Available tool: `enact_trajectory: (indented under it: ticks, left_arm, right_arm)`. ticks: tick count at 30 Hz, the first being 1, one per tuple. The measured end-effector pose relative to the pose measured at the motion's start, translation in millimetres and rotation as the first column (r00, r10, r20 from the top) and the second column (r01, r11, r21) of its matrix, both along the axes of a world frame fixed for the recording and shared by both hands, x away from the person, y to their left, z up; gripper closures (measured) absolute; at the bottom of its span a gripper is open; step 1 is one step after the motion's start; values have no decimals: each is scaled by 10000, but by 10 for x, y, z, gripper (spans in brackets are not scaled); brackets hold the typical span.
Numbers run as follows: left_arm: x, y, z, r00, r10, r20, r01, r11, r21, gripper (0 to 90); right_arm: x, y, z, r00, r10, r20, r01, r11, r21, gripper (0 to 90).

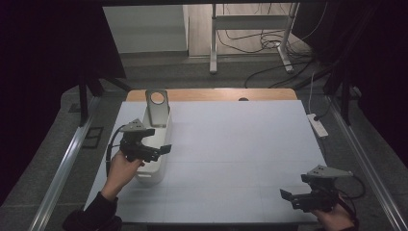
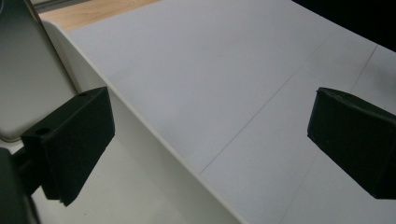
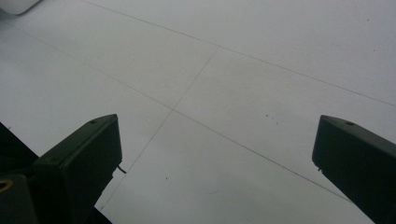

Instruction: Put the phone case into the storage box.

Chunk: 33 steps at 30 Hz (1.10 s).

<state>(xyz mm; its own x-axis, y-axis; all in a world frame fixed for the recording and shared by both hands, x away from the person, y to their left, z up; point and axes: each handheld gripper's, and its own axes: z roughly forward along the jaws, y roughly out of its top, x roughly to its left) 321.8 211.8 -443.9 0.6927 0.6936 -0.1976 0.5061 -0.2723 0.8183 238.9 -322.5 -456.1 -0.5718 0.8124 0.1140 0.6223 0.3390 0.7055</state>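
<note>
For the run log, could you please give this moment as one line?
left claw: open, astride white bin wall | right claw: open, over bare table

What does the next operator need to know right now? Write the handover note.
Left tongs: open, straddling the right wall of the white bin; one jaw inside, one outside, wall not yet clamped.
Right tongs: open, holding nothing, over the near right of the white table.
The bin stands at the table's left, a grey metal plate with a round hole leaning upright in its far end.
Done: left tongs lined up on the wall.
Left: probably closing on it.
</note>
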Motion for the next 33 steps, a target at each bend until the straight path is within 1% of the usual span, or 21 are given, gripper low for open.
enact_trajectory:
  ticks: [15, 18, 20, 21, 30, 33]
  left_arm:
    - [-238, 58, -18, 9999, 142, -91, -144, 9995, -297, 12]
    - [-275, 63, -14, 9999, 152, -43, -153, 9995, -260, 12]
    - [-283, 64, -12, 9999, 141, -63, -142, 9996, -255, 12]
    - [-310, 64, -11, 9998, 156, -114, -159, 9996, -253, 11]
    - [-432, 101, -22, 9997, 184, -149, -188, 9995, -247, 11]
    - [-477, 121, -21, 9995, 245, -196, -249, 9995, -181, 12]
  right_arm:
    - [-3, 0, 2, 10000, 43, 40, -43, 10000, 24, 17]
    - [-4, 1, 3, 10000, 45, 44, -45, 10000, 19, 18]
    - [-4, 2, 3, 10000, 46, 43, -46, 10000, 14, 18]
    - [-4, 2, 3, 10000, 46, 44, -46, 10000, 13, 18]
    - [-5, 3, 3, 10000, 49, 47, -49, 10000, 6, 18]
    - [-4, 3, 3, 10000, 62, 56, -62, 10000, -3, 18]
